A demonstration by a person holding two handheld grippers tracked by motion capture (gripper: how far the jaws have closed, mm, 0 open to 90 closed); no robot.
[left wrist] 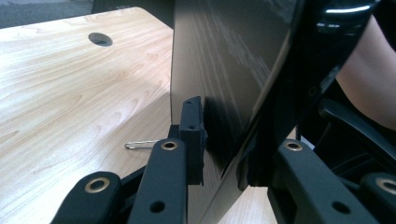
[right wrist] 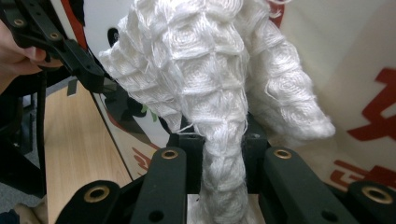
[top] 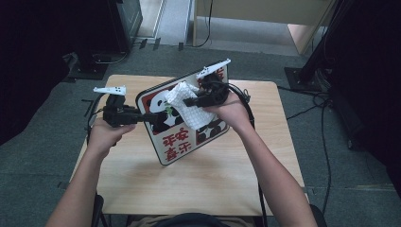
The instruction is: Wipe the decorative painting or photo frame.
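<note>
**Panda sign held at its edge, white cloth pressed to its face**

Item 1: sign [top: 182,120]. A flat white board with rounded corners, printed with panda figures and red characters. It is tilted up off the counter [top: 198,184], its lower corner resting near the middle of the wooden top, its printed face turned towards the person's right hand. In the left gripper view its dark back [left wrist: 219,70] and thin edge show up close.

Item 2: cloth [top: 189,111]. White, waffle-textured, bunched. It lies against the printed face of the sign, over the upper panda. In the right gripper view it [right wrist: 210,84] spreads out above the jaws and narrows to a twisted neck between them.

Item 3: left tongs [top: 150,117]. Held level in the left hand, pointing at the sign's left edge. The jaws are clamped on that edge, one pad on the back and one on the printed side, as the left gripper view shows [left wrist: 219,149].

Item 4: right tongs [top: 189,100]. Held in the right hand above the sign's upper right part. The jaws are drawn together and clamped on the twisted neck of the cloth [right wrist: 224,154].

Containers: none seen on the counter. A round cable hole [left wrist: 100,39] sits in the top, and a small metal clip [left wrist: 140,145] lies flat just beside the left tongs.
</note>
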